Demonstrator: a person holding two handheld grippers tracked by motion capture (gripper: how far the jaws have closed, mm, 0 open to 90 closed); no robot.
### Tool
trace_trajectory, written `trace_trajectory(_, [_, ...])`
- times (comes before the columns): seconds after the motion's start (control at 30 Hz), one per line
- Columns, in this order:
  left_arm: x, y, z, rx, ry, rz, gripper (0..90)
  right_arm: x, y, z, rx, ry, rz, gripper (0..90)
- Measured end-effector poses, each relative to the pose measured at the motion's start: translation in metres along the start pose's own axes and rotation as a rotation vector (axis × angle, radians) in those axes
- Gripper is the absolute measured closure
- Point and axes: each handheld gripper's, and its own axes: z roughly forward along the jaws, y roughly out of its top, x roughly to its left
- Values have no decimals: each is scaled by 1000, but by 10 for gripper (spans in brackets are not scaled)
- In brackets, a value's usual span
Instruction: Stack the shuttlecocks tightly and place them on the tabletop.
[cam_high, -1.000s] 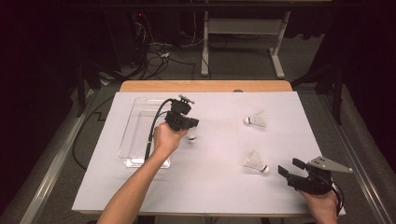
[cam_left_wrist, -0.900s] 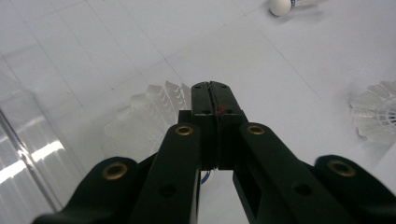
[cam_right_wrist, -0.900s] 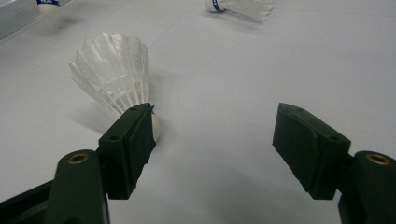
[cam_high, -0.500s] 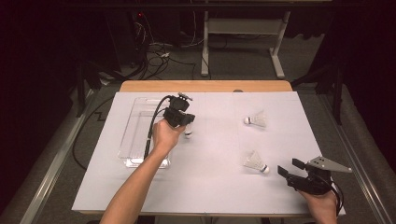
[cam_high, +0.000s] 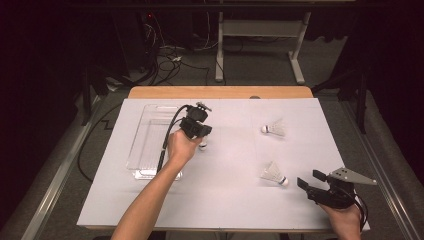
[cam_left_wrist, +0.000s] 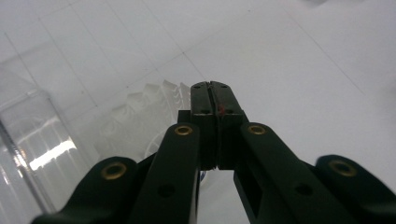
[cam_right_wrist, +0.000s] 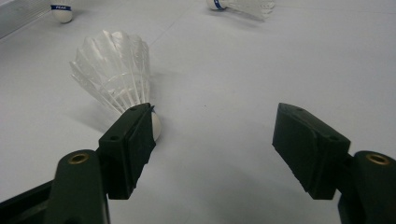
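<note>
My left gripper (cam_high: 201, 136) hovers just right of a clear plastic tray (cam_high: 145, 150), jaws pointing down. In the left gripper view its jaws (cam_left_wrist: 214, 93) are pressed together on the white feather skirt of a shuttlecock (cam_left_wrist: 140, 121). That shuttlecock's cork (cam_high: 202, 146) hangs just under the gripper, close to the sheet. Two more shuttlecocks lie on the right: one far (cam_high: 274, 128), one near (cam_high: 272, 173). My right gripper (cam_high: 308, 178) rests at the front right, open. Its left jaw sits right by the near shuttlecock's (cam_right_wrist: 114, 70) cork, and nothing lies between the pads (cam_right_wrist: 215, 135).
A white sheet (cam_high: 225, 200) covers the table, with a wooden edge (cam_high: 220, 92) at the back. The left gripper's cable trails over the tray. Beyond the table are a dark floor, cables and a metal stand (cam_high: 260, 45).
The left hand has shifted only slightly beside the tray, and the hanging shuttlecock moved with it. The right gripper has stayed where it was.
</note>
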Motion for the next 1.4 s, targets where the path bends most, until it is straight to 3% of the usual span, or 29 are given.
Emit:
trace_trajectory(0.67, [-15, 1, 8, 37, -50, 9, 884, 0, 0, 0, 2, 2, 0, 294])
trace_trajectory(1.4, [-22, 2, 14, 54, -68, 14, 883, 0, 0, 1, 6, 3, 1, 295])
